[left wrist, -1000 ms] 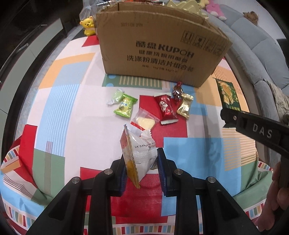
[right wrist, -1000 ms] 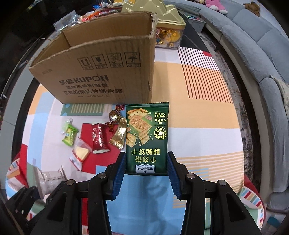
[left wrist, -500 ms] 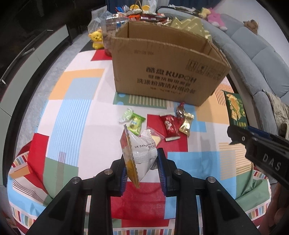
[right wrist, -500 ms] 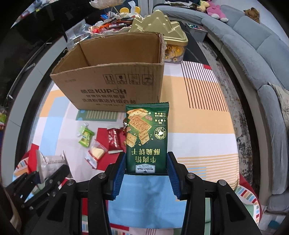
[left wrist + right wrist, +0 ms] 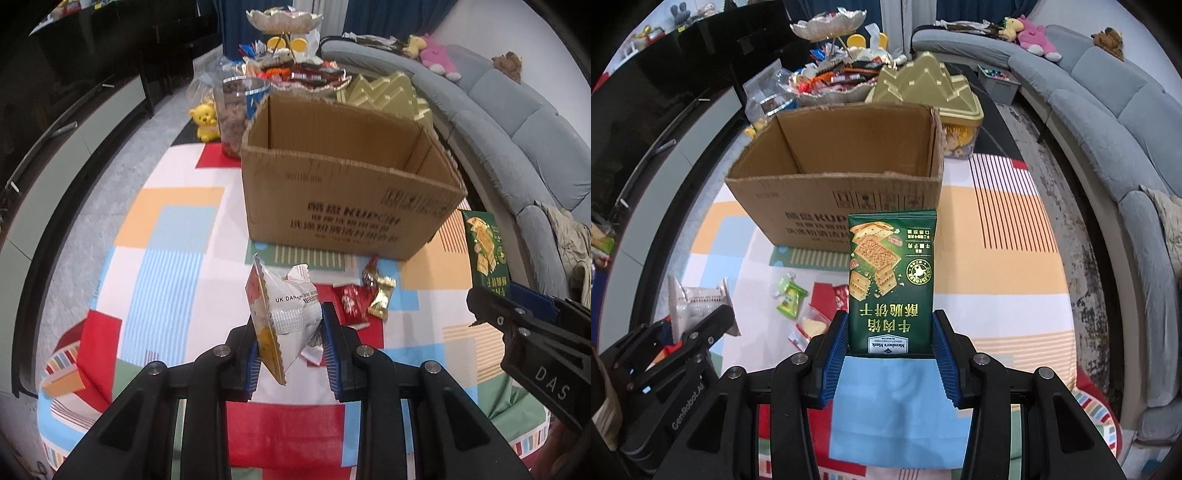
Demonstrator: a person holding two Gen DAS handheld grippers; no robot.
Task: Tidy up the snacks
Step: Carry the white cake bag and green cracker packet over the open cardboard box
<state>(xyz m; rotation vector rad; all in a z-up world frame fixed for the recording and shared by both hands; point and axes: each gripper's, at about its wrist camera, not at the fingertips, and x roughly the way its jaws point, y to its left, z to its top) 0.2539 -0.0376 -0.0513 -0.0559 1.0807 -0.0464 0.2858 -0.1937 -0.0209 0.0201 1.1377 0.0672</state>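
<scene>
My left hand-held gripper point(image 5: 291, 341) clamps a white snack packet point(image 5: 286, 306), my right hand-held gripper point(image 5: 891, 350) a green cracker pack point(image 5: 892, 280); both hang short of the empty-looking cardboard box point(image 5: 849, 177). Several candies point(image 5: 364, 295) remain on the tabletop point(image 5: 173, 236).

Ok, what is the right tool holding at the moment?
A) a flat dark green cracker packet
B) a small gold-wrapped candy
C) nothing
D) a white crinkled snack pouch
A: in the right wrist view the right tool is clamped on the lower end of the flat dark green cracker packet, in front of the open brown cardboard box.
</scene>
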